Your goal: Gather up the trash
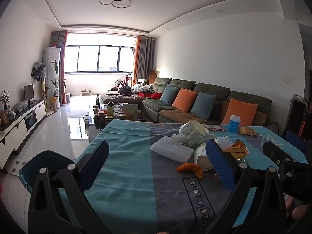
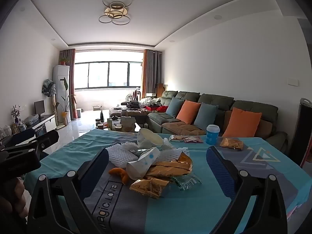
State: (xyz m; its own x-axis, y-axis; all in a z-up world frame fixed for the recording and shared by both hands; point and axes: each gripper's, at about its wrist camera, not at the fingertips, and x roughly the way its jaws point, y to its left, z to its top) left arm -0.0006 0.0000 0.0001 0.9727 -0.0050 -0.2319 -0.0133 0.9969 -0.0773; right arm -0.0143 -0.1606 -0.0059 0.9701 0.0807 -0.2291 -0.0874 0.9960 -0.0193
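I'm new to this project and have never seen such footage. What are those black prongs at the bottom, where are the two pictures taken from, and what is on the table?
No robot here: a person holds a hand-held gripper in each hand, each with a fisheye camera looking along its two fingers. The left hand-held gripper and the right hand-held gripper are both open, holding nothing. On the blue tablecloth lies a trash pile: gold wrappers, a crushed paper cup, orange peel and white foam netting. A blue cup stands farther back. A teal bin sits beside the table.
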